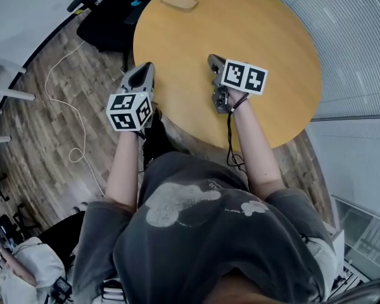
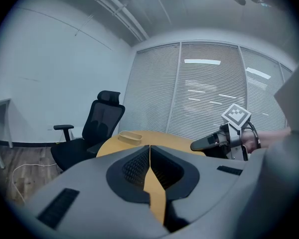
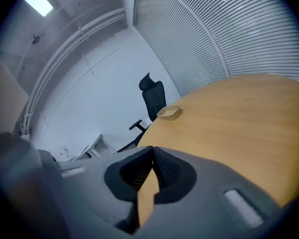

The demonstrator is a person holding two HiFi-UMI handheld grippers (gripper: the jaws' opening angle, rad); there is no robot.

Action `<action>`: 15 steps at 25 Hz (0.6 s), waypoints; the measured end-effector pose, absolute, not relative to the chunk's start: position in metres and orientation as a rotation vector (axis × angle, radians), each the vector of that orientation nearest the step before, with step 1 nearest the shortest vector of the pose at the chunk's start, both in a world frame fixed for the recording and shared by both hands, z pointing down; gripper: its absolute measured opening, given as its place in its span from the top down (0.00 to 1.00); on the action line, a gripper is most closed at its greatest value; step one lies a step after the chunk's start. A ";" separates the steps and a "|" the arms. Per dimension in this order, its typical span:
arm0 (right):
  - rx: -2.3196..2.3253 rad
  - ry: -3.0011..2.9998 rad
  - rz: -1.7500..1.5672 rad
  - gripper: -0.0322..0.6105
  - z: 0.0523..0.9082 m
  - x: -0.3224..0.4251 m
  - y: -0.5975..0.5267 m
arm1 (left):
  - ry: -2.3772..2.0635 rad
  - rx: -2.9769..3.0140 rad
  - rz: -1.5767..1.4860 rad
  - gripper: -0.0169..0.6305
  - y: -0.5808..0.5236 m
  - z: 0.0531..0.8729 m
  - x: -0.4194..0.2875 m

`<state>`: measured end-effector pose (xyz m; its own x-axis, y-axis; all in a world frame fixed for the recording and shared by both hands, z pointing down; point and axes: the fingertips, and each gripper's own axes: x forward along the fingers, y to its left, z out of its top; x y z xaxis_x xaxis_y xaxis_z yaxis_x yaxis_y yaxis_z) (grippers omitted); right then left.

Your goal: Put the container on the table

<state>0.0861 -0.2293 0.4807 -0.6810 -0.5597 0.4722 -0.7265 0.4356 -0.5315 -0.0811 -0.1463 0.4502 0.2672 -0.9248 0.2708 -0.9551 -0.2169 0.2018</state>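
Since the container [image 1: 179, 0] sits on the far side of the round table [image 1: 272, 37], well apart from both hands, the placing step looks done. The left gripper [image 2: 149, 151] and right gripper [image 3: 152, 153] are both closed and empty. Next, I judge, nothing remains but to back clear.

Container [image 1: 179, 0] on the far edge of the table [image 1: 272, 37], office chair [image 1: 107, 24] beside it at left
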 end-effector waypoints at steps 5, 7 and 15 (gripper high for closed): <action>1.057 -2.479 1.052 0.95 0.466 0.093 -0.200 | -1.733 2.204 0.119 0.97 -0.117 0.435 -0.066; 1.035 -2.482 1.037 0.95 0.465 0.093 -0.190 | -1.732 2.211 0.123 0.97 -0.106 0.431 -0.060; 0.980 -2.500 1.016 0.95 0.464 0.091 -0.174 | -1.752 2.190 0.104 0.97 -0.088 0.429 -0.056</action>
